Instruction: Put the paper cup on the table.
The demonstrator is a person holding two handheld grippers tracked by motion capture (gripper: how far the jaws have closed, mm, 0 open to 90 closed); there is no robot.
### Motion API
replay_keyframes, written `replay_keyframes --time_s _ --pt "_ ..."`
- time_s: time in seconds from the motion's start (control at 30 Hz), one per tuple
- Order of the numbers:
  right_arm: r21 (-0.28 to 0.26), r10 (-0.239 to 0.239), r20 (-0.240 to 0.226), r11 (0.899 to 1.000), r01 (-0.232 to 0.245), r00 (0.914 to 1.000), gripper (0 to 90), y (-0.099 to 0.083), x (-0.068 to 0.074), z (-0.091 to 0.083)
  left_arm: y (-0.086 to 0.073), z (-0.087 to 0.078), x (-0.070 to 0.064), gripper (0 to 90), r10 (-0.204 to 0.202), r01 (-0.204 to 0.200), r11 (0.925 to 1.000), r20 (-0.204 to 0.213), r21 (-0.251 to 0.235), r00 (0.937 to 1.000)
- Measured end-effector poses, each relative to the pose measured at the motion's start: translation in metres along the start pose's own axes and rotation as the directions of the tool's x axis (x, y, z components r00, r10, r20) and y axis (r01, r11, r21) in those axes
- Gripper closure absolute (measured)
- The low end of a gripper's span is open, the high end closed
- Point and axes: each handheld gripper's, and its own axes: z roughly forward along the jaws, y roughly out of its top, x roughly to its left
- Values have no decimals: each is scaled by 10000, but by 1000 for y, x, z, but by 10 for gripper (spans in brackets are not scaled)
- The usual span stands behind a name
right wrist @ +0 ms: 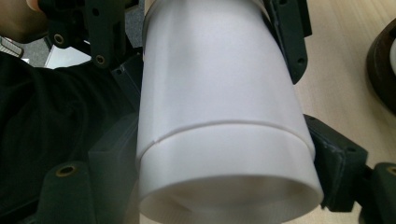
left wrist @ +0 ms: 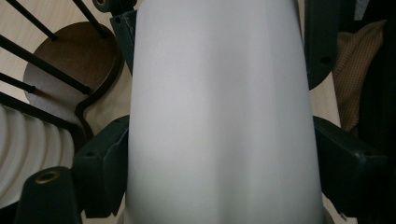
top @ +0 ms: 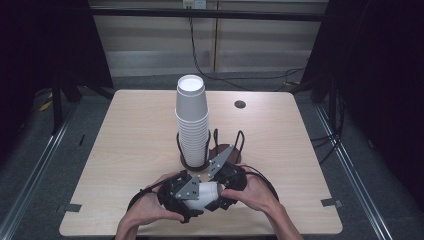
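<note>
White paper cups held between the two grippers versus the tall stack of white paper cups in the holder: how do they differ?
The held white paper cups lie on their side near the table's front edge; the tall stack of white paper cups stands upright, mouth down.

The held cups are clamped by both the left gripper and the right gripper; the stack rests untouched in the dark wire-and-wood holder.

The held pair is short, two nested cups; the stack holds many.

Both are plain white.
</note>
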Motion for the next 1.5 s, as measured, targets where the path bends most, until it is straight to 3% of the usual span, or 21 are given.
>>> replay_keyframes --time_s 0.37,0.47,0.63,0.8,0.9,0.93,0.97,1.03,1.1,1.23,1.27,1.4,1.5 --pt "182 -15 37 9998 14 10000 224 6 1 0 -9 -8 4 149 -188 198 9975 154 -684 9997" --pt "103 -42 -106 9999 43 9999 225 6 0 1 -11 -10 5 151 -334 358 9939 241 -1044 9992" --pt "95 41 -32 9999 -40 10000 226 6 1 -1 -14 -13 3 151 -283 282 9861 20 -1639 9996" --pt "-58 101 -39 9999 -101 9999 226 6 1 -2 -15 -17 5 149 -141 133 9853 -36 -1702 9999" --pt "-4 120 95 9999 -120 9999 226 6 0 -2 -17 -23 6 156 -325 305 9729 -49 -2294 9995" --pt "96 50 184 9999 -51 9998 226 5 -1 -2 -18 -27 8 162 -387 396 9610 85 -2738 9992" --pt "143 117 124 9998 -119 9999 226 4 -1 0 -18 -30 9 157 -367 397 9544 159 -2960 9992" --pt "-230 66 -143 9997 -69 9999 226 2 -1 -1 -20 -35 11 149 -433 404 9504 -25 -3084 9991" --pt "-163 85 240 9998 -81 9997 226 2 0 -3 -22 -38 13 157 -718 622 9455 -185 -3196 9972" --pt "-242 280 322 9993 -272 9991 226 -4 -3 -5 -27 -42 15 157 -1064 886 9351 -335 -3431 9938" --pt "-283 327 381 9991 -317 9987 226 -6 -4 -7 -28 -43 15 157 -1197 1011 9291 -305 -3559 9923" --pt "-789 591 531 9954 -548 9968 226 -12 -5 -15 -32 -45 16 157 -1590 1280 9179 -524 -3756 9859" --pt "-1062 709 647 9923 -638 9954 226 -15 -6 -17 -38 -46 16 157 -1911 1533 8948 -495 -4194 9803"
